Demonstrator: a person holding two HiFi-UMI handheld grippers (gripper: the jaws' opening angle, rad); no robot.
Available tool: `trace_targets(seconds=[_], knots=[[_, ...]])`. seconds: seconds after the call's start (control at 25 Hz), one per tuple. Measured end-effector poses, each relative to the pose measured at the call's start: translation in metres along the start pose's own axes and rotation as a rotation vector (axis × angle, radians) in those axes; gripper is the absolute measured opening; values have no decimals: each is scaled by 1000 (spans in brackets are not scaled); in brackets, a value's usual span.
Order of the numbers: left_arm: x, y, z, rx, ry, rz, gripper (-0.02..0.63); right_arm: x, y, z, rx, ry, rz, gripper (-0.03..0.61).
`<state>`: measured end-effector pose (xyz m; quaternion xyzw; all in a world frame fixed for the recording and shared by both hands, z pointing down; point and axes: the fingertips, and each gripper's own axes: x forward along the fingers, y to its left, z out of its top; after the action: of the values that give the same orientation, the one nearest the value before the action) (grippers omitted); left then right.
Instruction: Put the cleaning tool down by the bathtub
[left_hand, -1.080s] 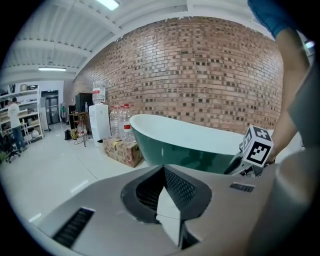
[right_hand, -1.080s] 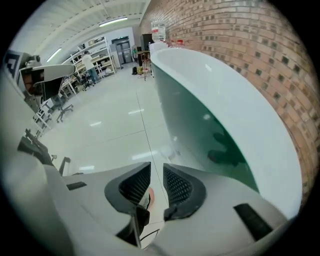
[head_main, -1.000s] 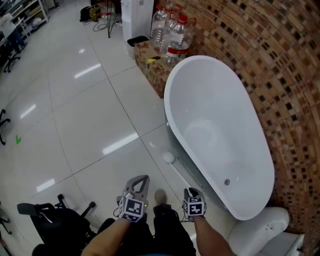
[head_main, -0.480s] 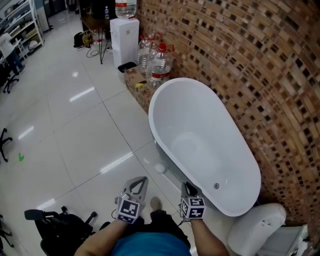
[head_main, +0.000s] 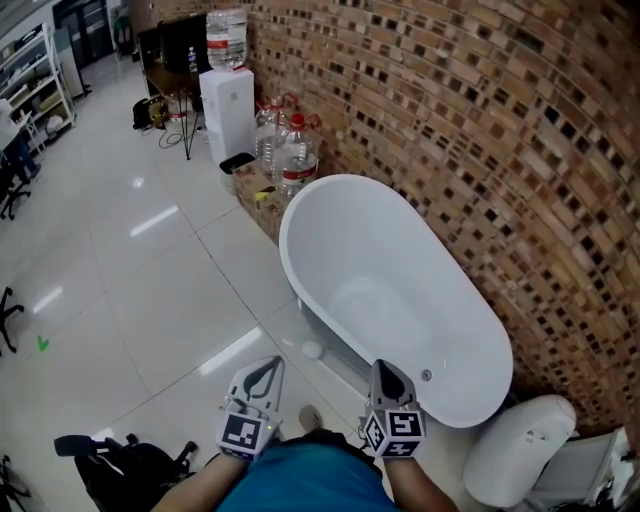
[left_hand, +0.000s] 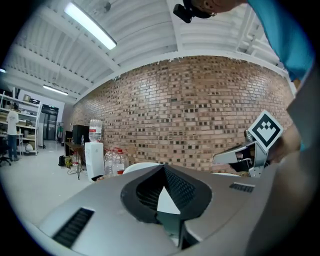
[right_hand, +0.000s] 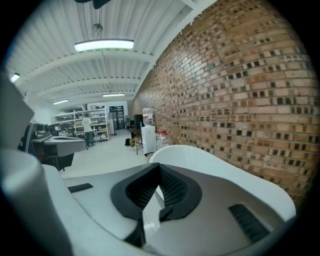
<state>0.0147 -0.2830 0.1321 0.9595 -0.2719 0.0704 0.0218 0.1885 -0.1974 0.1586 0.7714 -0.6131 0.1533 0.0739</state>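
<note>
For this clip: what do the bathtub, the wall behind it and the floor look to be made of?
Bathtub: glossy white seamless shell, probably acrylic or enamelled; the look can't decide which.
Wall: rough matte brick, brown courses with visible joints.
Floor: polished light tiles, with grout lines and sharp lamp reflections.

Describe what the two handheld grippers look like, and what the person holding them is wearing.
Both the left gripper and right gripper have pale grey shells tapering to a point, with black ribbed pads inside. Each carries a white cube printed with black square markers. The person wears a blue top.
</note>
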Motion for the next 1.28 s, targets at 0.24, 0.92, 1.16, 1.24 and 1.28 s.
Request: trace_targets(seconds=[0.24,0.92,1.16,1.24,1.28], knots=[[-12,-4,21,33,-41,-12,-3,-39,-2,46,26,-154,-42,-8],[-8,-6,35,83,-70,-81,-3,-38,24,69,-34,-218,-1,-6],[-8,2,33,84,-82,-83,-3,-28,33,68,-29,-221,7,-6],[-8,2,31,88,-87,-83,-3,-26,35,67,-35,-221,14,-6],[-8,3,30,90,-88,-82,-3,-25,36,66,-38,-220,18,-6]])
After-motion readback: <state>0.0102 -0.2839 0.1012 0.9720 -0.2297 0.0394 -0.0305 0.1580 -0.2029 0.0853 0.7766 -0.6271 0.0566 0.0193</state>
